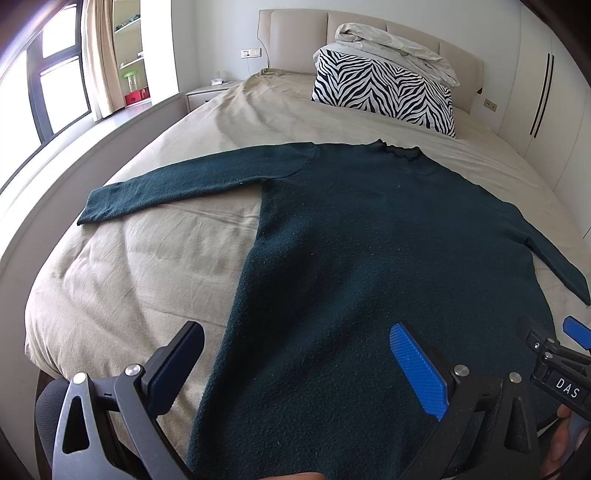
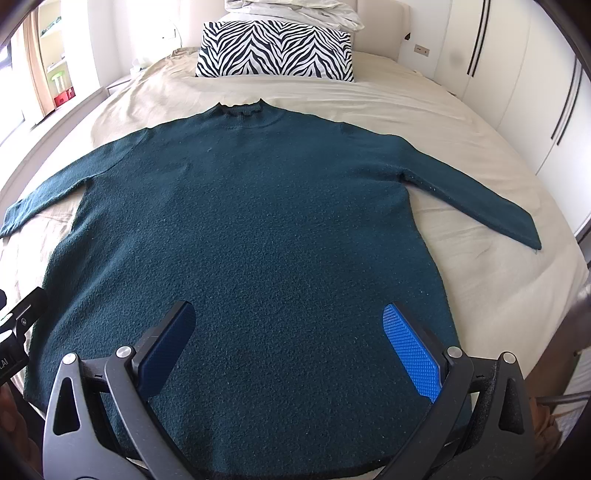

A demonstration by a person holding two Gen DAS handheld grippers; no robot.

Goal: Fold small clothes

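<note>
Left wrist view: the left gripper (image 1: 295, 369) has its jaws spread wide and holds nothing; it sits over the hem end of the sweater, one finger above the beige sheet and the blue-padded finger (image 1: 419, 373) above the knit. Whether the pads touch the cloth cannot be told.
Right wrist view: the right gripper (image 2: 291, 347) is likewise spread wide with nothing between its fingers, both over the lower body of the sweater.
Sweater: one dark green sweater (image 2: 258, 221) lies flat on the bed (image 2: 461, 147), frilled collar toward the headboard, hem toward the cameras, both sleeves stretched out to the sides.
Count: two grippers, one sweater, two sleeves, one zebra-striped pillow (image 2: 273, 50), one crumpled pale bundle of bedding (image 2: 295, 11) on top of it.
Writing: "DAS" reads on the right gripper's body (image 1: 567, 391) where it enters the left wrist view; ".AI" shows on the left gripper's body (image 2: 3, 362) at the right wrist view's edge.
</note>
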